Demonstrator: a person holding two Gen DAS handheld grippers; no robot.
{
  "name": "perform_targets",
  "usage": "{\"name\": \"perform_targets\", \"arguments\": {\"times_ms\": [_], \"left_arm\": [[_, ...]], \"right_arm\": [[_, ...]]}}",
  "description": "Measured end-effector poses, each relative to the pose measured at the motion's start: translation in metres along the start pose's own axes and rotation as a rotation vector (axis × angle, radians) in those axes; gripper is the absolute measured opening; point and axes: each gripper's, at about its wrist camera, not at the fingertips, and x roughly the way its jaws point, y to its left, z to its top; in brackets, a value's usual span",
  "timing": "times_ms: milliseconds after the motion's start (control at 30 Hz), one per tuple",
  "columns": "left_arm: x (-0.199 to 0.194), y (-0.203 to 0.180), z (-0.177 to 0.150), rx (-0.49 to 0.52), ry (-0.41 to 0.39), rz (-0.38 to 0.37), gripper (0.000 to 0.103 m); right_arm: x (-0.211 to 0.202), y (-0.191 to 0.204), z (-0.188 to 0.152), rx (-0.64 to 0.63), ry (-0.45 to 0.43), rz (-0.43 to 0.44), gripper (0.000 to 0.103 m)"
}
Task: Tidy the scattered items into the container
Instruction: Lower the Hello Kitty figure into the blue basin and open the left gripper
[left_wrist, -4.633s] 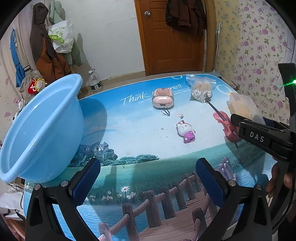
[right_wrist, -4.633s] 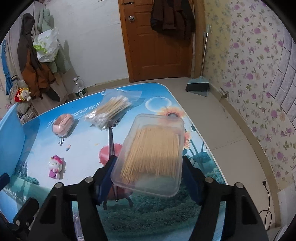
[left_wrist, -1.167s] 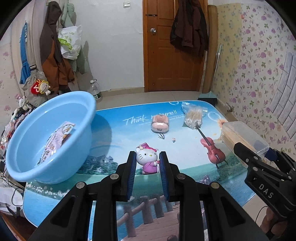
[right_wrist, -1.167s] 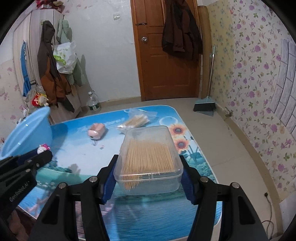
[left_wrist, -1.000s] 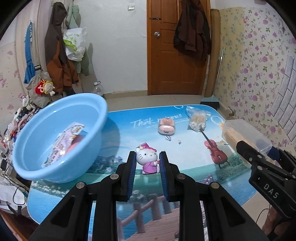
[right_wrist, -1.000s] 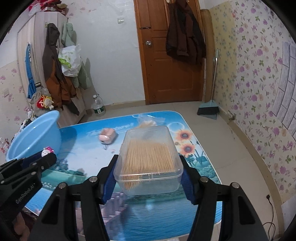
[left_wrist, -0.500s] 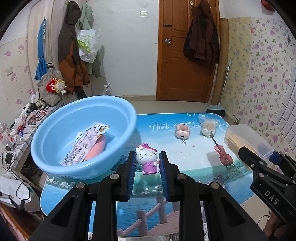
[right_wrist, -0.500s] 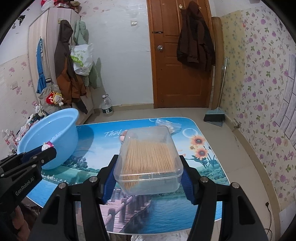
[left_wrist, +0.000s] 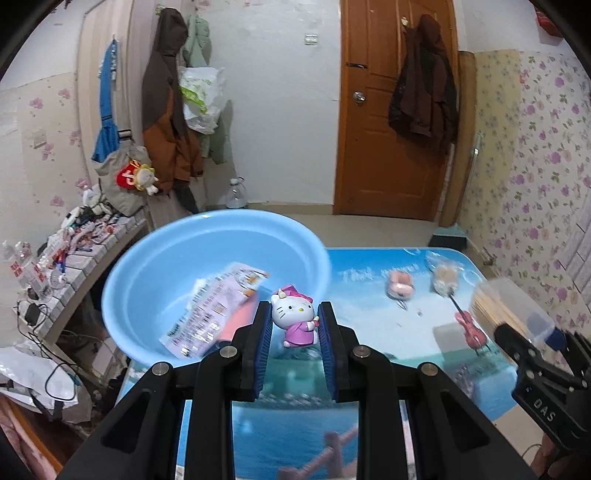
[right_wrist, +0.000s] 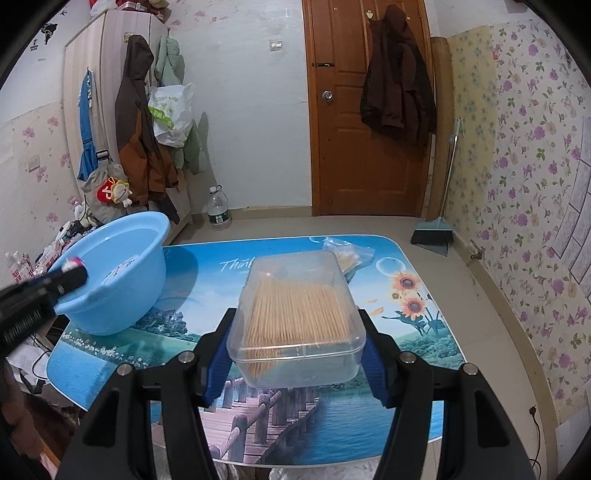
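Note:
My left gripper (left_wrist: 294, 320) is shut on a Hello Kitty figure (left_wrist: 294, 318) and holds it in the air at the near right rim of the light blue basin (left_wrist: 155, 258). A printed packet (left_wrist: 214, 306) lies inside the basin. My right gripper (right_wrist: 295, 336) is shut on a clear box of toothpicks (right_wrist: 295, 314) and holds it high over the table; the box also shows in the left wrist view (left_wrist: 513, 306). The basin stands at the table's left in the right wrist view (right_wrist: 122, 273), with the left gripper's tip over it.
On the picture-printed table (left_wrist: 369, 332) lie a pink case (left_wrist: 398, 288) and a bag of cotton swabs (left_wrist: 445, 277), the latter also in the right wrist view (right_wrist: 349, 258). A cluttered shelf (left_wrist: 70, 243) stands left of the table. A broom (right_wrist: 436, 229) leans by the door.
Both grippers have risen with their loads. The left gripper has swung left, bringing the Hello Kitty figure from over the table to the basin's rim.

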Motion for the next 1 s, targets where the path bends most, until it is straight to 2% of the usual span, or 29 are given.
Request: {"name": "perform_targets", "arguments": {"times_ms": [233,467,667,1000], "left_arm": [[0.003,0.033,0.017,-0.029,-0.026,0.062,0.024],[0.014,0.064,0.026,-0.050,-0.017,0.113,0.024],[0.031,0.082,0.023,-0.064,0.023,0.121,0.024],[0.069,0.087,0.017,-0.046,0.103,0.093,0.024]], "right_arm": [[0.010,0.005,-0.001,-0.007,0.017,0.013,0.062],[0.023,0.015,0.002,-0.010,0.032,0.041,0.062],[0.034,0.027,0.005,-0.027,0.039,0.054,0.062],[0.045,0.047,0.020,-0.058,0.024,0.062,0.062]]}}
